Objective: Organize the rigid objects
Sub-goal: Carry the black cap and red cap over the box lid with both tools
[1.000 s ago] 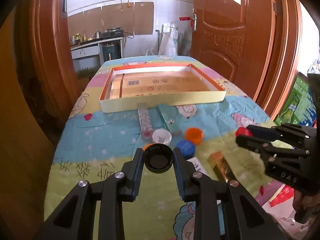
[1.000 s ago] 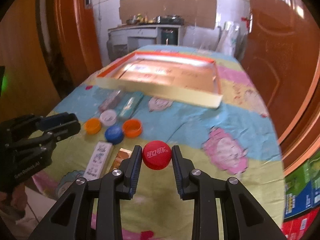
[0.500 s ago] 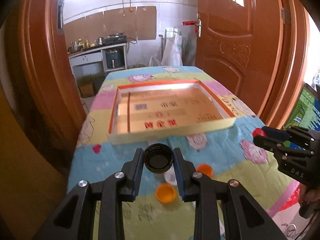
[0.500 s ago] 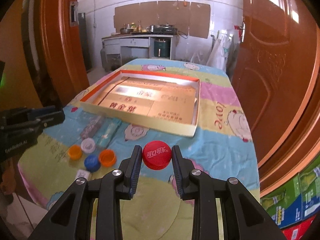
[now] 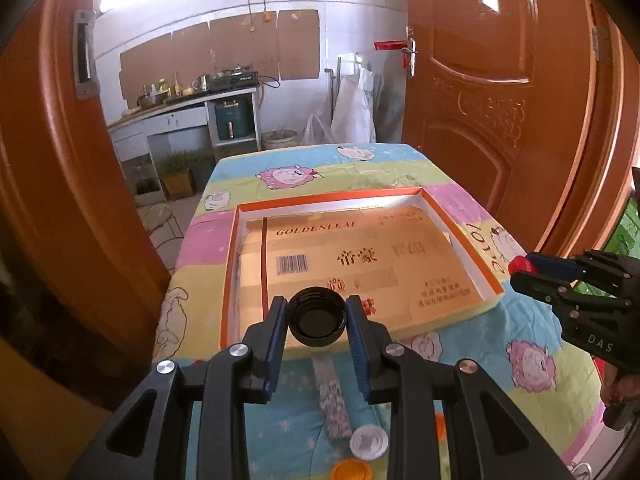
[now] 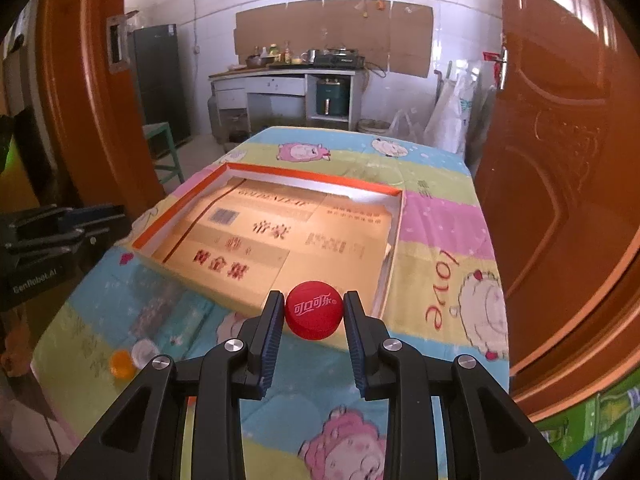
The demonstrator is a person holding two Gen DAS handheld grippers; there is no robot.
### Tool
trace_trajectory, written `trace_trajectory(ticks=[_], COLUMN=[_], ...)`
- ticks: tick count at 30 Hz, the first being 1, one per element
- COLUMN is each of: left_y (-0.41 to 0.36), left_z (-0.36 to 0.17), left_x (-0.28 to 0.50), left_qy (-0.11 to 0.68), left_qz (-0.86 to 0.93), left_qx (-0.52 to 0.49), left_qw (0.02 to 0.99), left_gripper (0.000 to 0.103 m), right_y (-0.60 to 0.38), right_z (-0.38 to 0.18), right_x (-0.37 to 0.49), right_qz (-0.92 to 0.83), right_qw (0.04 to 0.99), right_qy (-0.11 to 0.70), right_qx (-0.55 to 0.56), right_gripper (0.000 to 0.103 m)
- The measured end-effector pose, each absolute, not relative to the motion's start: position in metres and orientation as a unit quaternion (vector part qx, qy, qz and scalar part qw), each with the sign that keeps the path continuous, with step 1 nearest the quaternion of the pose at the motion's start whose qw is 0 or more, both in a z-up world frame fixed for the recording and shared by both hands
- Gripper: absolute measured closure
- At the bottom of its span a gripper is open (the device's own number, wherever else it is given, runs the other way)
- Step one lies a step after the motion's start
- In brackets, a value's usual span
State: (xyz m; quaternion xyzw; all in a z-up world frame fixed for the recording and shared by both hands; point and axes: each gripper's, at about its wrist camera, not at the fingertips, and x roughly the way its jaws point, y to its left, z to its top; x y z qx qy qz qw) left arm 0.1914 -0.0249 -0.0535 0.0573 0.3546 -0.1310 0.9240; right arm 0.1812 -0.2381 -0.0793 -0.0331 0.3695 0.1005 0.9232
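Black cap [image 5: 317, 316] btwn L jaws, clamped

black cap [image 5: 317, 316] | red cap [image 6: 314, 315] | orange-rimmed tray [image 5: 460, 222] | pastel sheep-print cloth [image 5: 320, 172]

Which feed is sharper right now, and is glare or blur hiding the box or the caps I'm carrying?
Left wrist view: sharp; box print readable, black cap crisp between the jaws, window glare only on the back wall. Right wrist view: red cap sharp, but the cloth at left and loose orange cap are smeared, box lettering soft. Both views bend door frames at the edges.
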Motion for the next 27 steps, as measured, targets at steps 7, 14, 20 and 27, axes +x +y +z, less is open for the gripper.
trace_trajectory(ticks=[7,14,20,27], left_y=[-0.028,-0.037,-0.034,-0.027], left_z=[-0.061,-0.088,-0.108,-0.122], left_x=[0.229,0.278,0.299,0.312], left_qy=[0.385,0.430,0.449,0.461], left_qz=[-0.115,-0.093,-0.070,-0.067], left_qx=[0.039,0.041,0.051,0.045], left_qw=[0.915,0.897,0.889,0.884], left_gripper=[0.073,0.073,0.073,0.073], right_y=[-0.239,-0.230,-0.223,-0.219], right_z=[-0.083,-0.105,-0.125,-0.131], right_x=[0.222,0.266,0.292,0.310], right_qz=[0.108,0.102,0.096,0.092], right_qw=[0.918,0.903,0.890,0.886], right_qy=[0.381,0.417,0.444,0.454], right_qx=[-0.028,-0.034,-0.033,-0.031], right_gripper=[0.072,0.072,0.072,0.072])
